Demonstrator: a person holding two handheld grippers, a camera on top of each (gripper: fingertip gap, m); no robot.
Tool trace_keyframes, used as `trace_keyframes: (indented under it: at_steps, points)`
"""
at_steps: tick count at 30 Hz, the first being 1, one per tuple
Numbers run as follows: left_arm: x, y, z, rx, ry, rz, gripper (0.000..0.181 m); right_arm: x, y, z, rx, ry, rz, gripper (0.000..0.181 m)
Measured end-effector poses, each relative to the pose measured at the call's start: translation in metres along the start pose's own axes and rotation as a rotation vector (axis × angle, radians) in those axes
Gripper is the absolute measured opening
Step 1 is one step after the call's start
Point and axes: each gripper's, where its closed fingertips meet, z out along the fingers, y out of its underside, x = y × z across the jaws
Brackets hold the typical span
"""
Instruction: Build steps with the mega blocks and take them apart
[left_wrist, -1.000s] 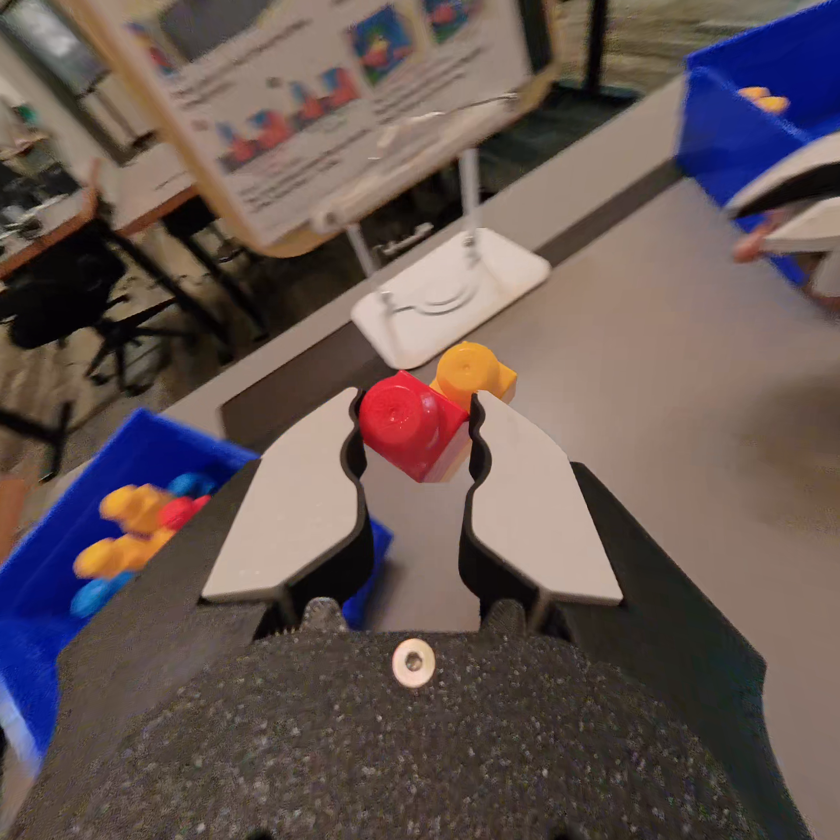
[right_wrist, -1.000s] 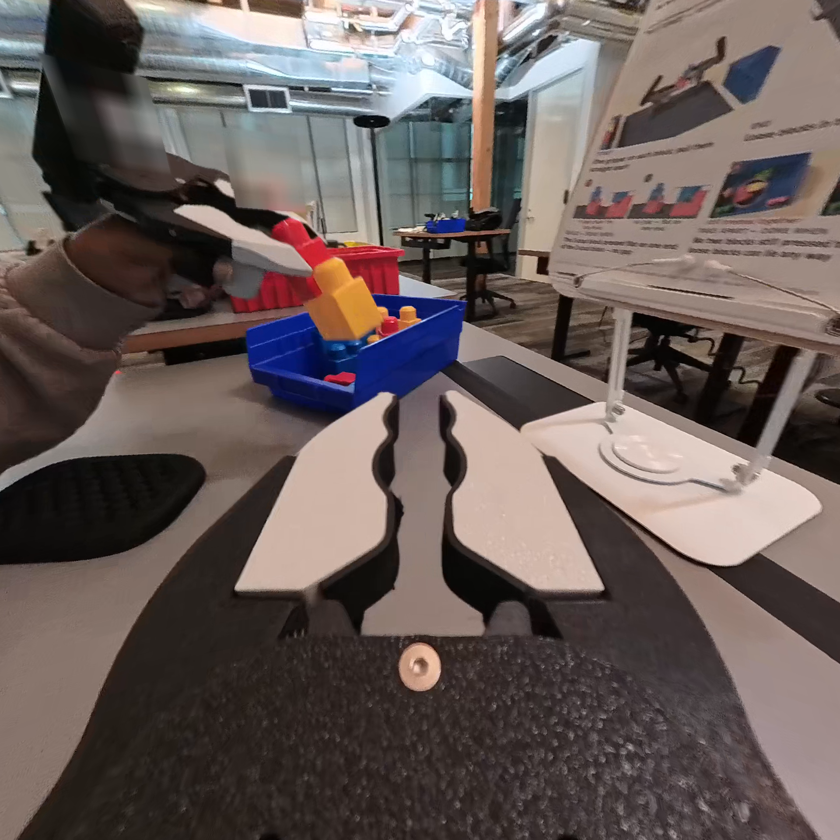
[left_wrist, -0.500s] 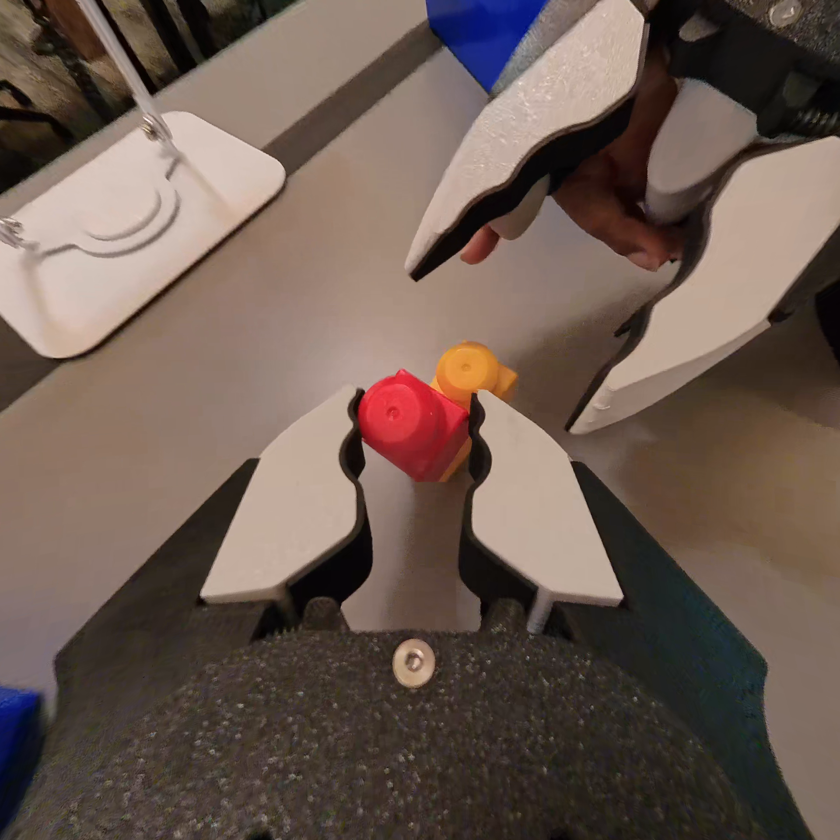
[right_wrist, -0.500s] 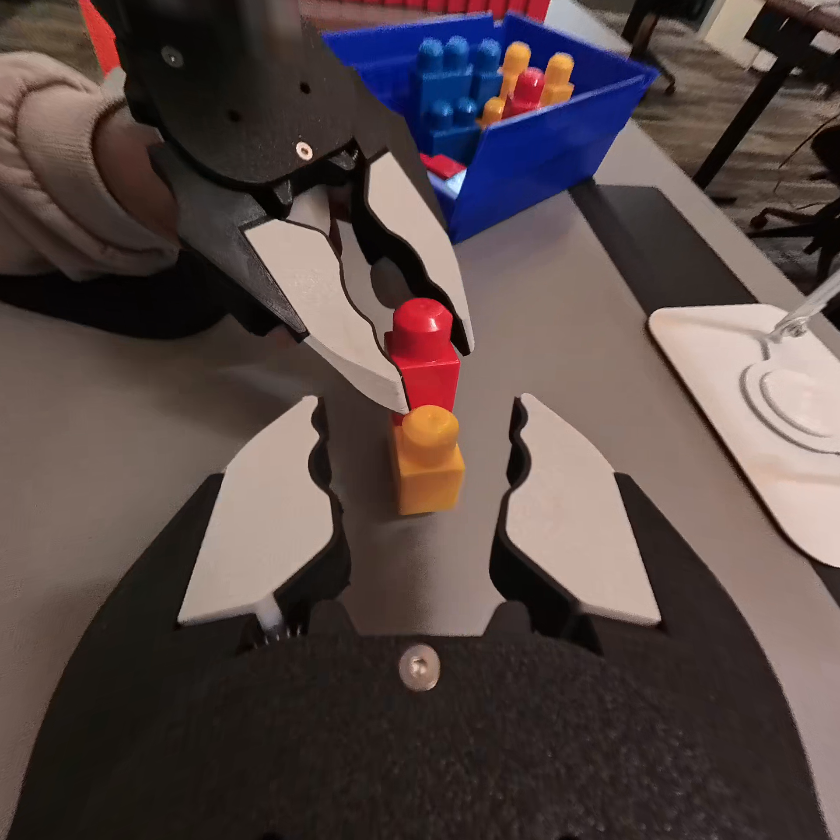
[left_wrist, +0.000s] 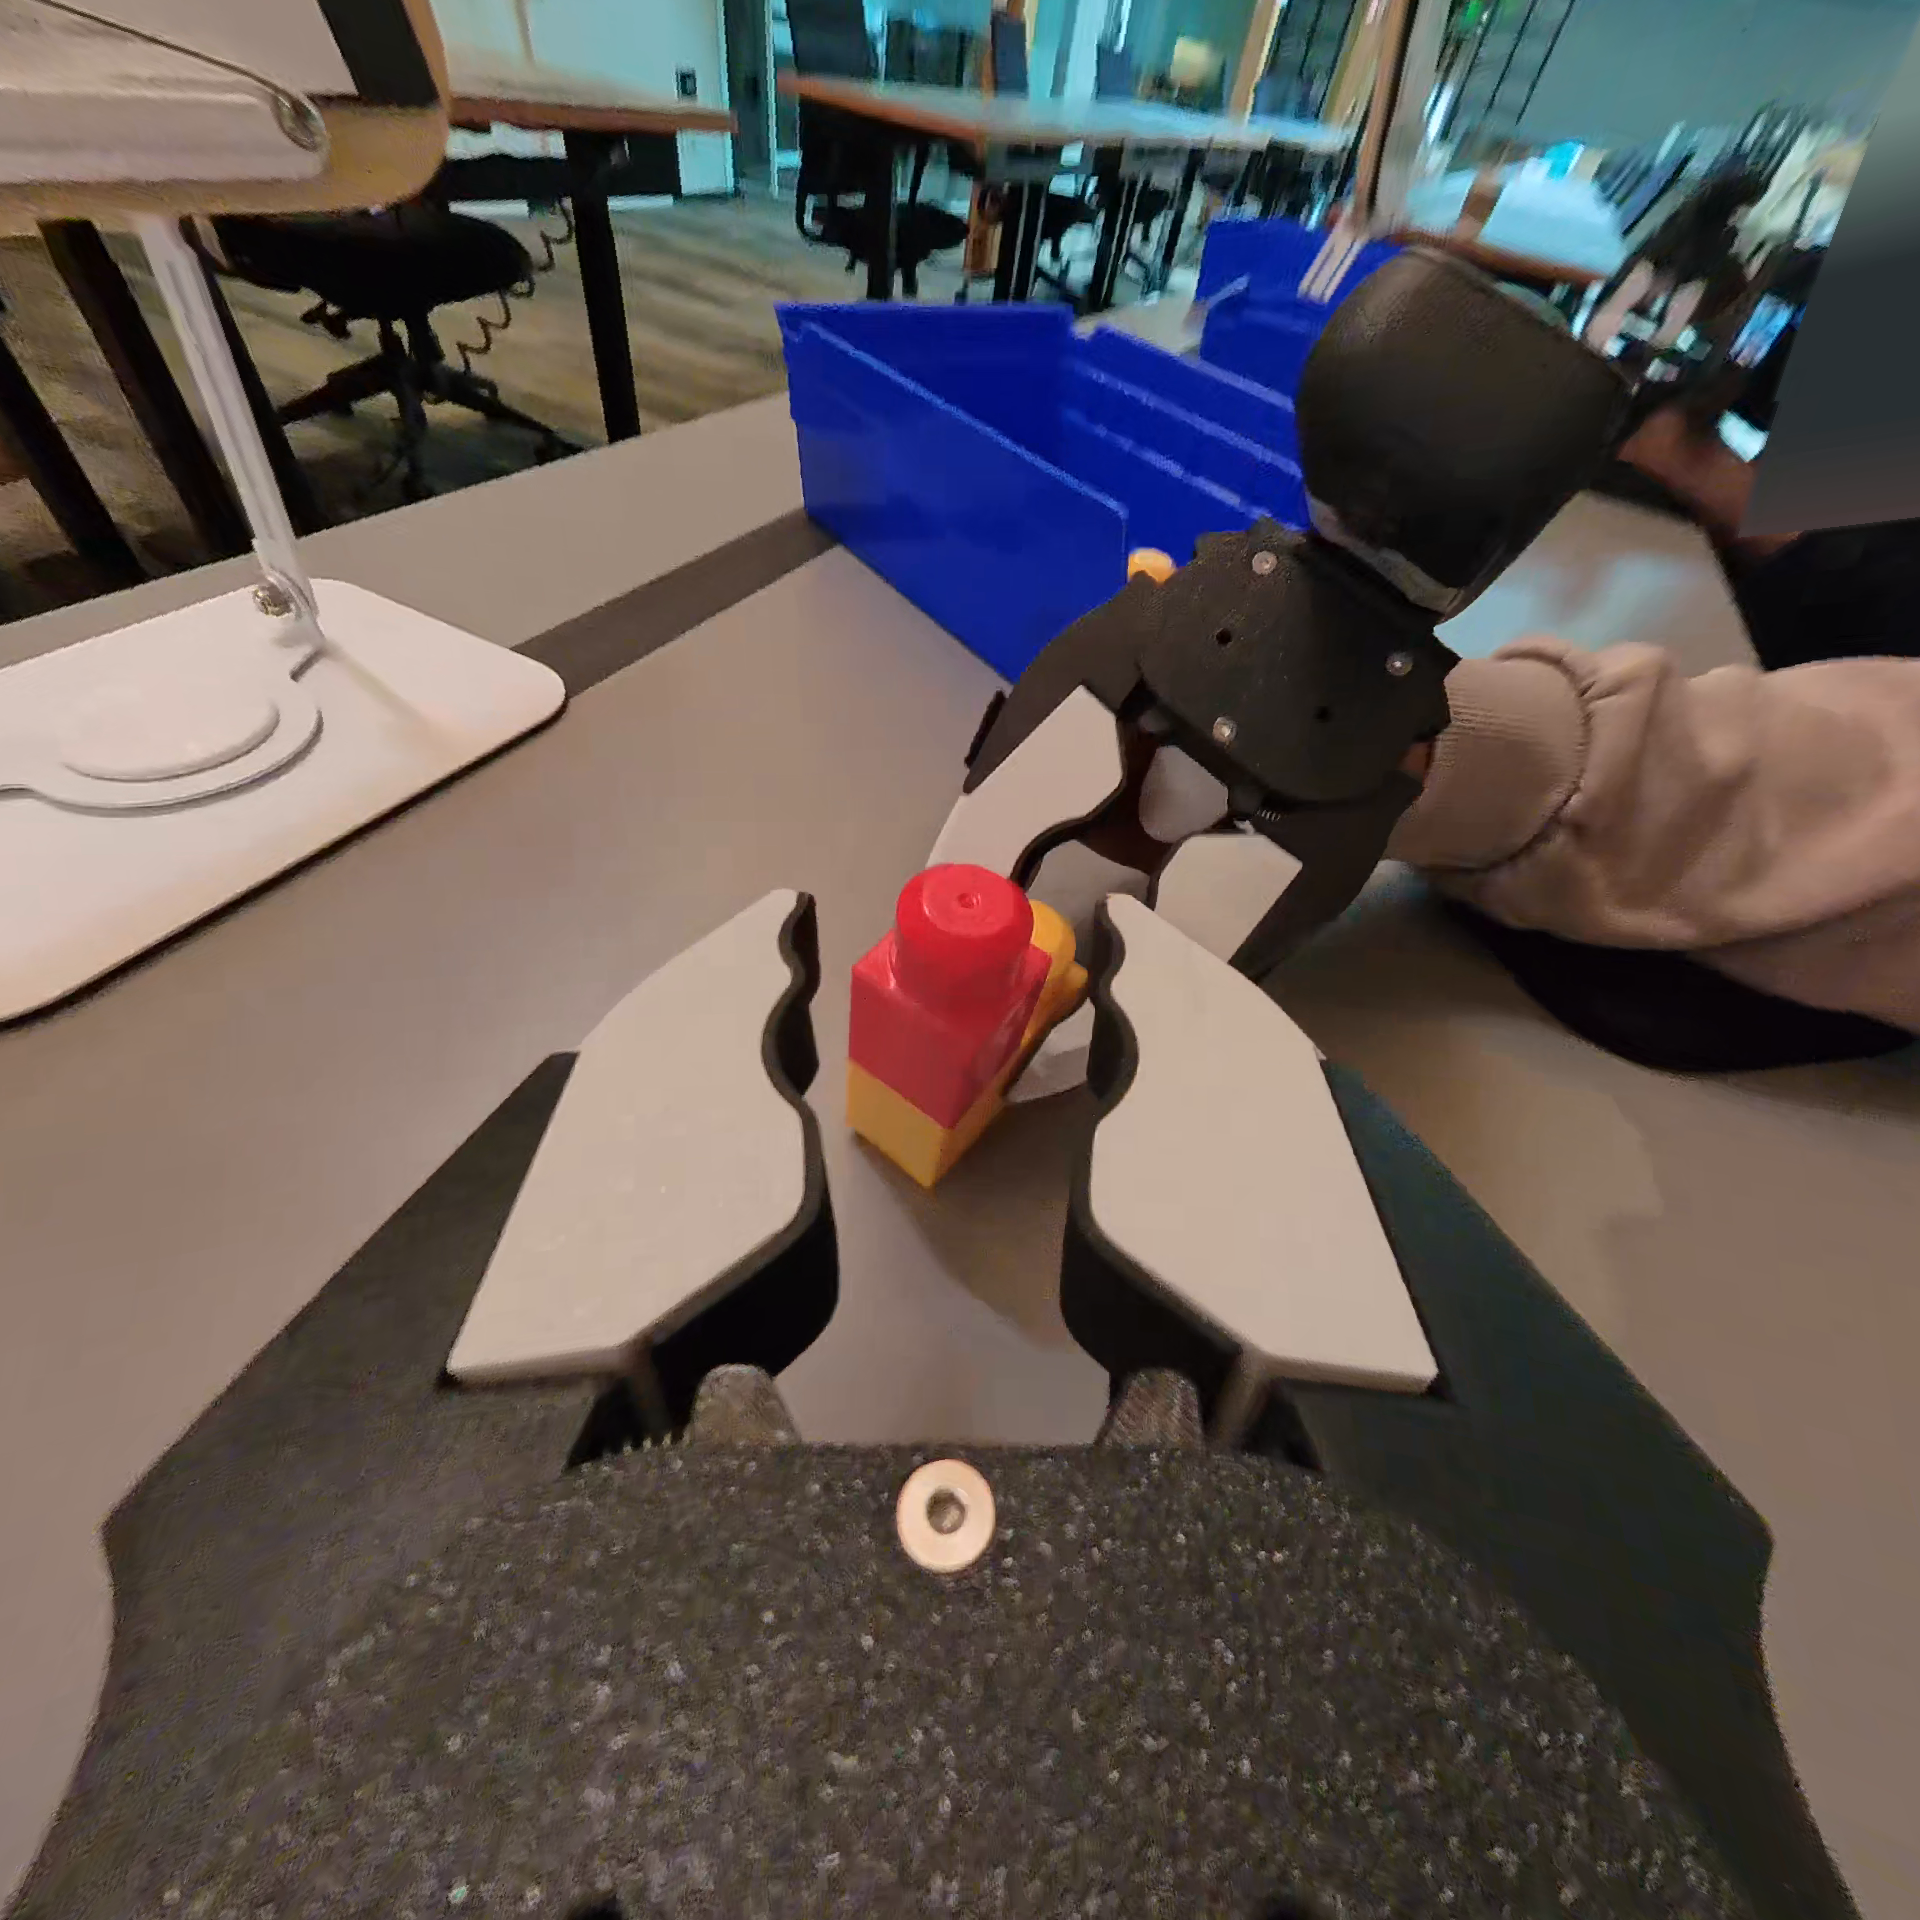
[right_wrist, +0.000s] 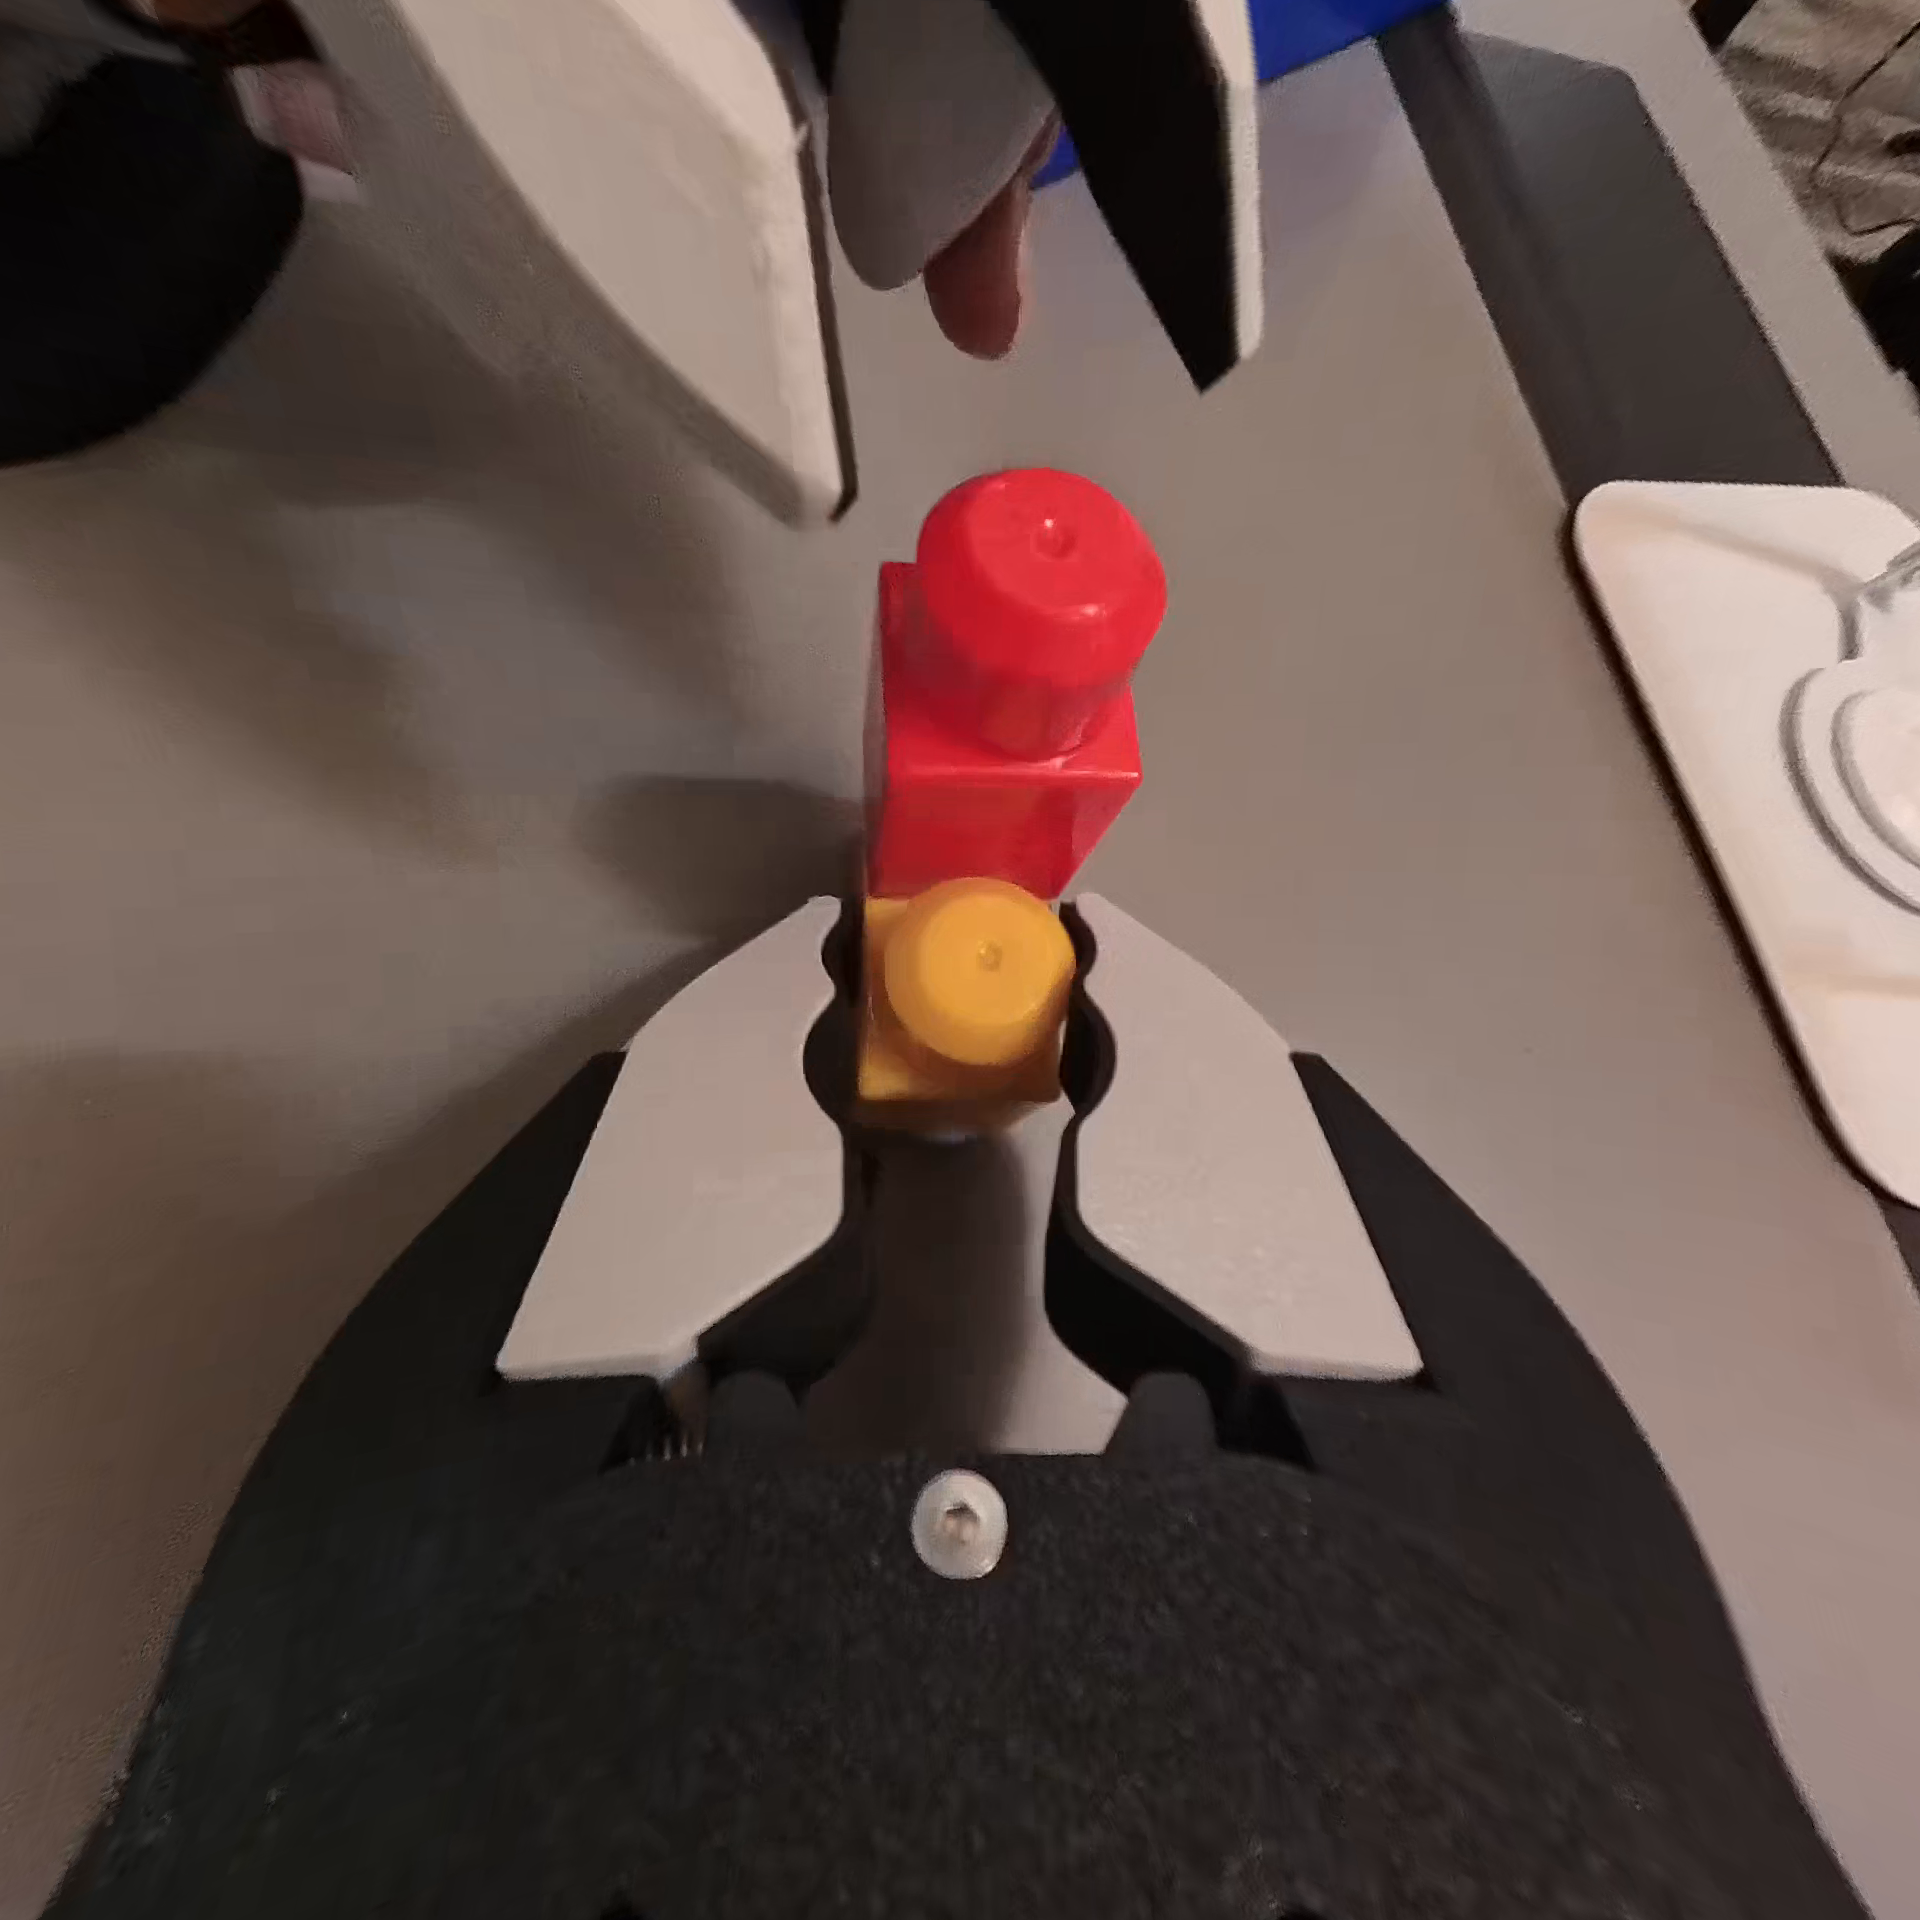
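On the grey tabletop (left_wrist: 520, 935), our left hand-held gripper (left_wrist: 951, 987) has let go and spread around the red block (right_wrist: 997, 727), while our right hand-held gripper (right_wrist: 961, 997) now pinches the yellow block (right_wrist: 966, 997) beneath, ready to separate them.

red block (right_wrist: 997, 748), yellow block (right_wrist: 961, 1008), blue bin (left_wrist: 966, 488)
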Motion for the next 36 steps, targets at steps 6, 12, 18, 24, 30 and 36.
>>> trace_keyframes:
  at_steps: [6, 12, 18, 24, 30, 36]
  points:
    - [0.005, -0.029, -0.01, 0.212, 0.08, -0.117, 0.053, 0.024, -0.06, -0.07, 0.517, -0.054, 0.186, 0.036]
    - [0.046, -0.055, -0.011, 0.362, 0.254, -0.148, 0.056, 0.016, -0.1, -0.115, 0.898, -0.244, 0.311, 0.036]
    - [0.06, -0.059, -0.016, 0.398, 0.298, -0.113, 0.039, -0.01, -0.113, -0.106, 0.937, -0.38, 0.327, 0.036]
    - [0.066, -0.049, -0.015, 0.317, 0.328, -0.038, 0.037, -0.019, -0.099, -0.104, 0.769, -0.454, 0.285, 0.035]
    - [0.06, -0.032, -0.017, 0.199, 0.318, 0.058, 0.037, -0.003, -0.086, -0.13, 0.677, -0.352, 0.198, 0.045]
    - [0.067, -0.015, -0.006, 0.111, 0.34, 0.082, 0.037, -0.008, -0.084, -0.125, 0.631, -0.312, 0.14, 0.035]
